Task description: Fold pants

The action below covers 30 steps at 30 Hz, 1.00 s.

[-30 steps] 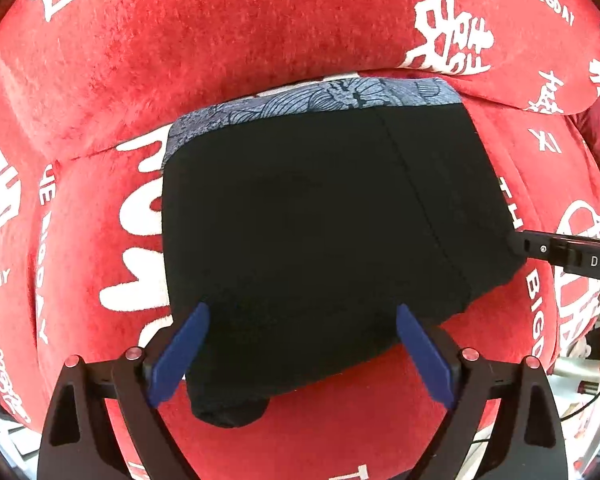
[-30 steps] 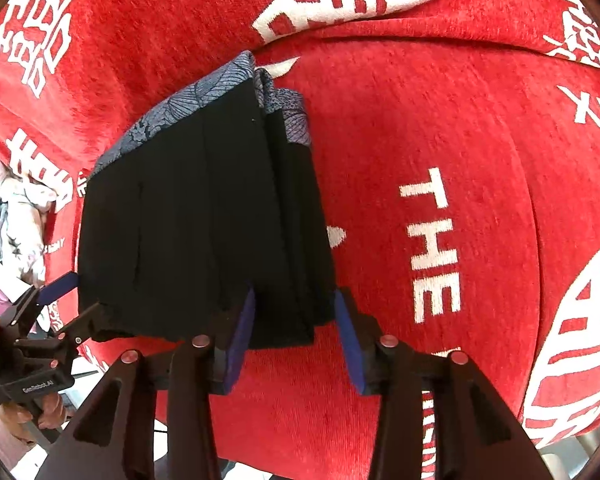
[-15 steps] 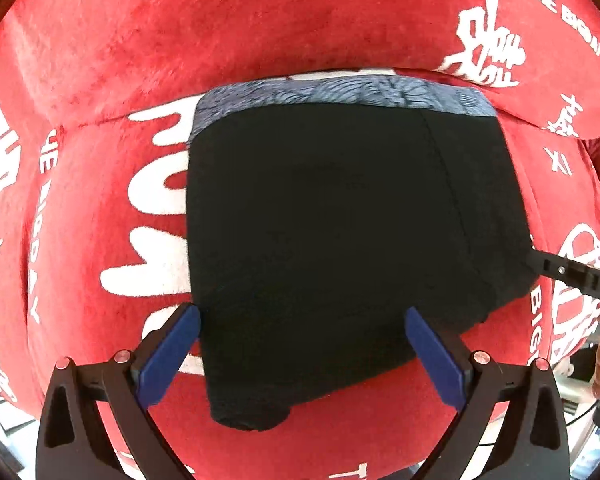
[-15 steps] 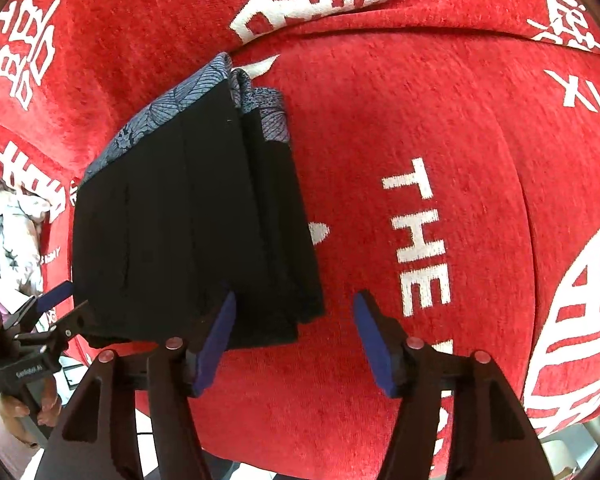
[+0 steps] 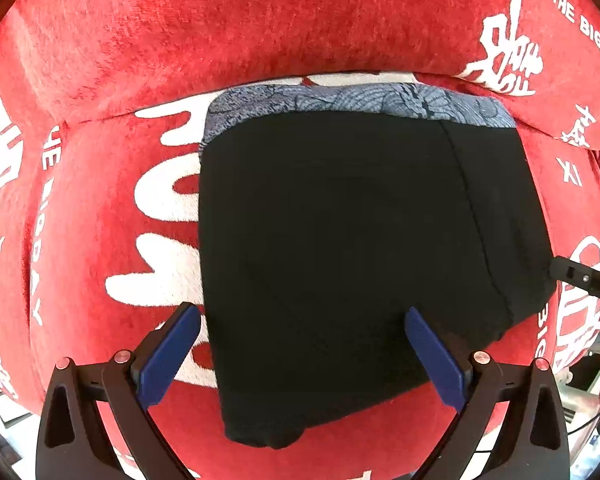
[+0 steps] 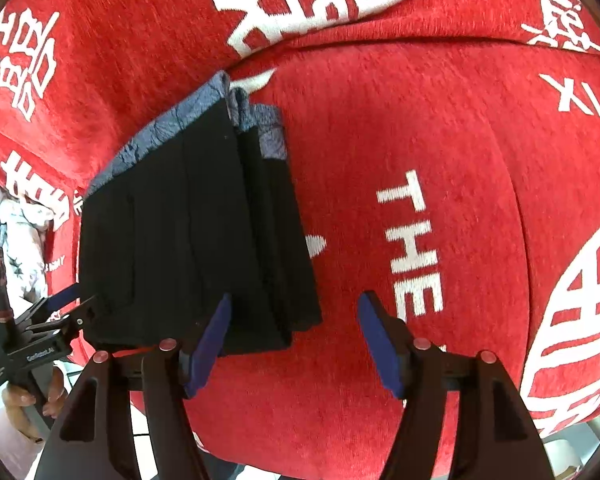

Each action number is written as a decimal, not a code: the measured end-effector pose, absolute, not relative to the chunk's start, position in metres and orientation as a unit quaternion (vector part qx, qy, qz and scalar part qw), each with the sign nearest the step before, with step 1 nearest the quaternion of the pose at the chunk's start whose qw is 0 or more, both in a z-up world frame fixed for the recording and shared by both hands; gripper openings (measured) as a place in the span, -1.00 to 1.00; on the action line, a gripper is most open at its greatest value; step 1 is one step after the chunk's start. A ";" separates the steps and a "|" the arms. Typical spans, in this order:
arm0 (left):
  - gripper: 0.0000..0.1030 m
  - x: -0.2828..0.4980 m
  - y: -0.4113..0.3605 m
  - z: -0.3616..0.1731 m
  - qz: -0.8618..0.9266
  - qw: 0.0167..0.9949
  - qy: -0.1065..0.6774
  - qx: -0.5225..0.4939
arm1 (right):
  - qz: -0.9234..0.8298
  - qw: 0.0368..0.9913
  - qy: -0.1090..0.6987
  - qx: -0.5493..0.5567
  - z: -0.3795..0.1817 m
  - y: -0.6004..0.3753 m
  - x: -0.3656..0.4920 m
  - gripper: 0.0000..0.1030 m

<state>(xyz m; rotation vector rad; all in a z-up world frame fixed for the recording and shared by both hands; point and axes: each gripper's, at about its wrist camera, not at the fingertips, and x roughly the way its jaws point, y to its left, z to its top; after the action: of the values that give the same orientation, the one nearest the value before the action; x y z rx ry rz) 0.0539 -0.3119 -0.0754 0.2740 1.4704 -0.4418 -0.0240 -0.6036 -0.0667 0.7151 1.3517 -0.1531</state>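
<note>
Folded black pants (image 5: pixel 340 248) lie on a red cover (image 6: pixel 440 120) (lettered "THE") — both grippers, left (image 5: pixel 302 356) and right (image 6: pixel 296 340), gape empty.

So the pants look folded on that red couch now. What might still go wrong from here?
Two things, I would guess. The folded pants lie close to the front edge of the red cushion, so a nudge might slide them off. The open right gripper has one finger right at the stacked layers, visibly uneven at the patterned waistband; it might snag them and undo the fold.
</note>
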 end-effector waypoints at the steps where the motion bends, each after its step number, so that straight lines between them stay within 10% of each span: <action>1: 0.98 0.055 -0.312 -0.076 -0.198 0.711 0.663 0.124 | -0.067 0.720 0.609 0.326 -0.065 -0.605 -0.023 0.36; 30: 0.99 0.111 -0.299 -0.115 -0.238 0.677 0.697 -0.006 | 0.058 0.713 0.618 0.327 -0.099 -0.601 0.047 0.60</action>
<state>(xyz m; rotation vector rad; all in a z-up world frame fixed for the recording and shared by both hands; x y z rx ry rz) 0.1109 -0.2993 -0.1154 -0.0144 1.5658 -0.5343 0.0474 -0.6008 -0.0988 0.7248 1.3692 0.1291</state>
